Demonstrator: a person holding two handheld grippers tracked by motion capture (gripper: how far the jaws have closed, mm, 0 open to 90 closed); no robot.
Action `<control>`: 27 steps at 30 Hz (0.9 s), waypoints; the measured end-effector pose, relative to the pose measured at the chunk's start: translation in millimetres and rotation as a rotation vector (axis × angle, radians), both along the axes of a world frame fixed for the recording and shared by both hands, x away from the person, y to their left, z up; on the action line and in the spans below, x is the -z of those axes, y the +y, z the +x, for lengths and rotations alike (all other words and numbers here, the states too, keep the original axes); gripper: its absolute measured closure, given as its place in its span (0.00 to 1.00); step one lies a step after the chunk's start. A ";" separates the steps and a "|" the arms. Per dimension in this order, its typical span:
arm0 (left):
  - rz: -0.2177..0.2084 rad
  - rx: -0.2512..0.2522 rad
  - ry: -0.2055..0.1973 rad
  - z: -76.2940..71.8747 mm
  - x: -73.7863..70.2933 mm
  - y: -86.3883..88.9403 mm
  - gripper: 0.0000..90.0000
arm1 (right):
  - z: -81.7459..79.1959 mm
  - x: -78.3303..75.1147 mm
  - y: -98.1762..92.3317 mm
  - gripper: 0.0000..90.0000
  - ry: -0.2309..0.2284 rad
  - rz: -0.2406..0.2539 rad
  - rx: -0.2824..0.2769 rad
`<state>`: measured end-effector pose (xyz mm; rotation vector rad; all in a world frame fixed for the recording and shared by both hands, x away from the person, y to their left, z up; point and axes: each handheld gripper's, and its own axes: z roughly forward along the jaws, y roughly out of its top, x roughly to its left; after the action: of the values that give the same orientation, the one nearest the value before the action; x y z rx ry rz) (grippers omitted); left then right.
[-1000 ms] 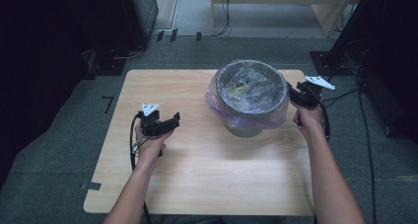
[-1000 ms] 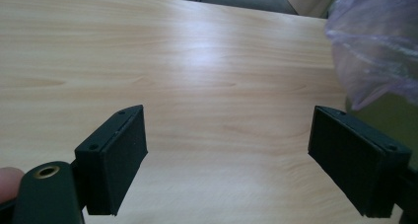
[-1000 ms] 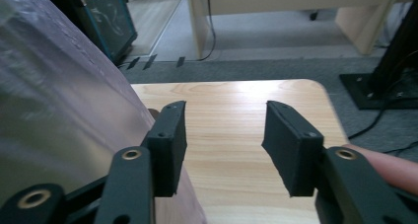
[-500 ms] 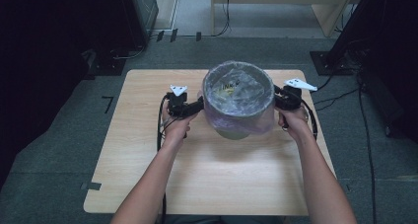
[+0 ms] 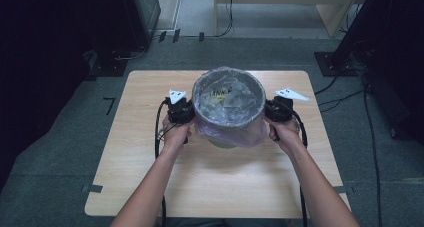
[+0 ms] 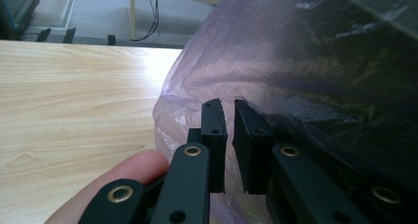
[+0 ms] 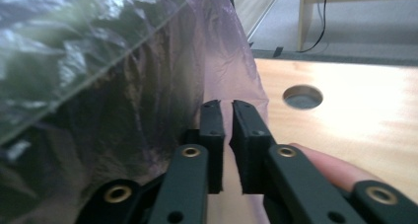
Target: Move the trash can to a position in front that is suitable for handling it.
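A grey bin (image 5: 228, 112) lined w/ a pale purple plastic bag (image 5: 235, 134) is being kept near the middle of the table (image 5: 150, 187), slightly toward the far edge. The bag's loose skirt is hanging over the rim and down the outside wall; crumpled clear film and some yellowish scraps are being seen inside, too blurred to identify.

The left tool (image 5: 187, 118) is being held touching the bin's left side; in the left gripper view its jaws have just been closing and are being seen almost together, w/ a fold of bag film (image 6: 187, 91) pinched between the pads. The right tool (image 5: 269, 114) is being held against the bin's right side; in the right gripper view its jaws have likewise just been closing, nearly together, clamped on the bag's hanging edge (image 7: 231, 61). Each tool is being gripped by a hand, forearms coming in from the near edge of the table.

Around: black cables are being trailed from both tools across the tabletop. A round hole (image 7: 302, 96) in the table is being seen just beyond the right tool. Beyond the table, on grey carpet, a light wooden desk (image 5: 280, 7) and dark equipment w/ cables are standing well apart from the bin. Nothing is standing between the tools and the bag.
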<state>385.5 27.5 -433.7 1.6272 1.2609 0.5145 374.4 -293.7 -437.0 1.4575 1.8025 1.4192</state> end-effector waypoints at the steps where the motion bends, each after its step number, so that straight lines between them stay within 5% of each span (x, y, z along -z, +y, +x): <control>1: -0.001 0.004 0.000 -4.3 -0.2 2.1 0.92 | -2.8 0.2 0.7 0.96 0.002 0.002 -0.005; 15: 0.024 0.029 -0.006 -67.9 -2.0 14.0 1.00 | -67.8 -0.2 19.7 1.00 0.007 -0.037 -0.020; 27: 0.013 0.045 -0.010 -115.7 1.8 28.9 0.97 | -120.1 3.8 31.4 1.00 0.001 -0.077 -0.029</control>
<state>269.7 56.4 -435.5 1.6586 1.2136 0.5035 254.3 -262.2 -440.8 1.3991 1.8651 1.3477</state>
